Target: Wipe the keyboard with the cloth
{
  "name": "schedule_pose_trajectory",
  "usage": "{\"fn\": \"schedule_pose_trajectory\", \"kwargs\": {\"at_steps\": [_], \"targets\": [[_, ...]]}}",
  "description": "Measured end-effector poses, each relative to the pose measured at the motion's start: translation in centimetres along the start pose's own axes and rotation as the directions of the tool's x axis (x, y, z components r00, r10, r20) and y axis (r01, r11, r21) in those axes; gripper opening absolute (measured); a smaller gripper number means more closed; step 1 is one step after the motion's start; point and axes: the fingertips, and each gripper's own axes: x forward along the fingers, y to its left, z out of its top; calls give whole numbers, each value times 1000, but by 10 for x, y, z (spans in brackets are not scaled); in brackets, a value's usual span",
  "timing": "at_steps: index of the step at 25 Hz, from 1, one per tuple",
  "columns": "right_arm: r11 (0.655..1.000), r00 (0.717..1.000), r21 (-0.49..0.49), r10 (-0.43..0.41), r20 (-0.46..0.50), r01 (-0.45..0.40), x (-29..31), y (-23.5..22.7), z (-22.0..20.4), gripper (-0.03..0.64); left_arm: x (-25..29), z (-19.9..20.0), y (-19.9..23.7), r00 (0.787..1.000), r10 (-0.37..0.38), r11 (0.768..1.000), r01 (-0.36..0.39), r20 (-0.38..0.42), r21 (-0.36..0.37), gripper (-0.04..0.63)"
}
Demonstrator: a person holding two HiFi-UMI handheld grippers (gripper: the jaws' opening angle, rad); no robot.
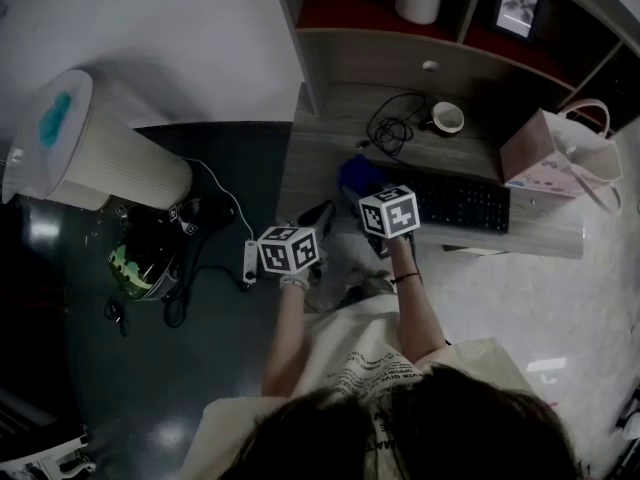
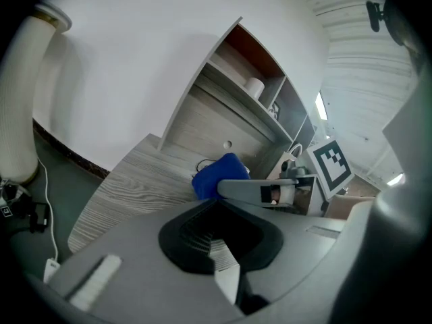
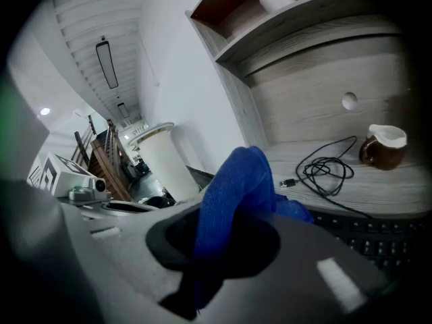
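Right gripper [image 3: 214,245] is clamped on the cloth [image 3: 233,181], mid-frame, by the keyboard [image 1: 462,204]'s left end. Left gripper [image 2: 217,241] looks closed and empty. Wiping hasn't started I think, next is dragging the cloth across it.

On my feed, a grey wood-grain worktop [image 1: 318,153] stands against a plain white wall [image 1: 180,38]. A shelf unit [image 1: 400,63] in the same grey rises from the worktop's back edge, and I can see its upper compartments are lined red-brown. Left of the worktop the floor [image 1: 200,368] is dark and glossy, with a tall white cylinder [image 1: 110,163] standing on it. Above the worktop, a slatted white ceiling [image 3: 81,19] carries a long strip light [image 3: 106,63].
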Motion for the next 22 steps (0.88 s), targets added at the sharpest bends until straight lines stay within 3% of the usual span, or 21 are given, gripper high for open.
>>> {"fn": "schedule_pose_trajectory", "kwargs": {"at_steps": [22], "targets": [[993,991,39,105,78,-108,-30,10,35,60,-12,17,-26,995,36,999,-36,90,2,5]]}}
